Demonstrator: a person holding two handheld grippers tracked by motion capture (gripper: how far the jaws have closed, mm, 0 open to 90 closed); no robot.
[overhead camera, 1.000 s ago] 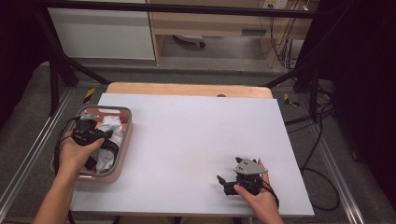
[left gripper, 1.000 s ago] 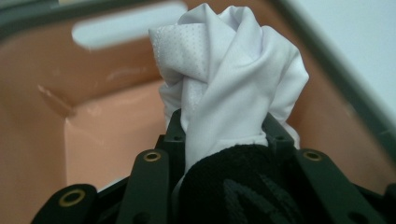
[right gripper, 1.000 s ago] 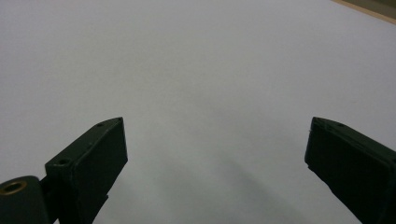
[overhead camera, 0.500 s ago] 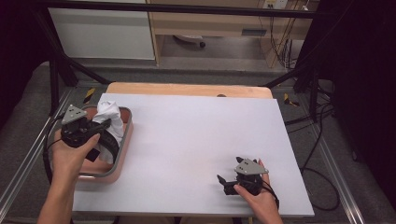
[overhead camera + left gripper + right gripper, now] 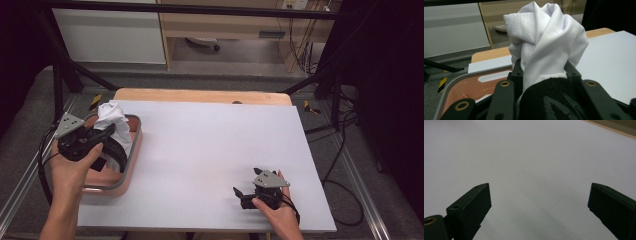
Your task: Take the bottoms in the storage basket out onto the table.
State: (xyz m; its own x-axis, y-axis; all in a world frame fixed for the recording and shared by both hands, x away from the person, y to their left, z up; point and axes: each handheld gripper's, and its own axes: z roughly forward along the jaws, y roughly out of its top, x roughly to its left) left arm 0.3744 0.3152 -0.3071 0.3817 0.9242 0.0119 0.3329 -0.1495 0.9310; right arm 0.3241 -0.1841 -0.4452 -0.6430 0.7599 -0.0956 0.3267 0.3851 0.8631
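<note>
While our left tongs (image 5: 107,134) hang over the tray (image 5: 131,159) at the left edge of the surface (image 5: 210,155), they pinch a bunched white cloth (image 5: 111,116) together with a black piece of fabric (image 5: 554,100). From the left gripper view we see the white cloth (image 5: 544,37) rising in a twisted bundle between the jaws, lifted above the tray's reddish floor (image 5: 471,87), with the black fabric bulging nearest the camera. Our right tongs (image 5: 241,196) rest near the front right of the surface, well apart from the tray, jaws spread wide with nothing between them but bare white top (image 5: 536,165).
</note>
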